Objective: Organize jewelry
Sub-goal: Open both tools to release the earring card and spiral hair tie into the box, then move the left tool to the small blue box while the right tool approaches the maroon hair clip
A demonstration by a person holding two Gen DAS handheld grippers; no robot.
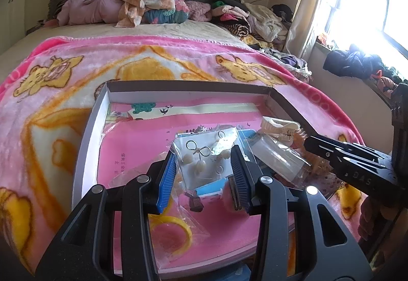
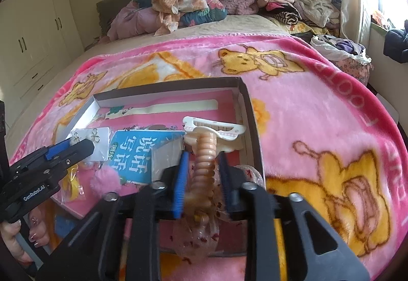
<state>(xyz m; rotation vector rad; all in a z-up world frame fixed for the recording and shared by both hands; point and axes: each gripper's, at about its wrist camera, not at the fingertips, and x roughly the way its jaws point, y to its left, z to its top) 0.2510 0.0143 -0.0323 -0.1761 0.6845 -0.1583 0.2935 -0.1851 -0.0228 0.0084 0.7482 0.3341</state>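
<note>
- Your left gripper (image 1: pixel 207 174): fingers clamped on the earring card (image 1: pixel 204 161) in its clear bag, held over the open box (image 1: pixel 84 143).
- Your right gripper (image 2: pixel 202 179): fingers slightly apart with the peach spiral hair tie (image 2: pixel 204 163) between them; can't tell if the pads touch it.
- Just past the right fingertips: cream hair claw (image 2: pixel 216 128), inside the box.
- Beyond the box: pink blanket (image 2: pixel 306 92), then the clothes pile (image 1: pixel 145 0).
</note>
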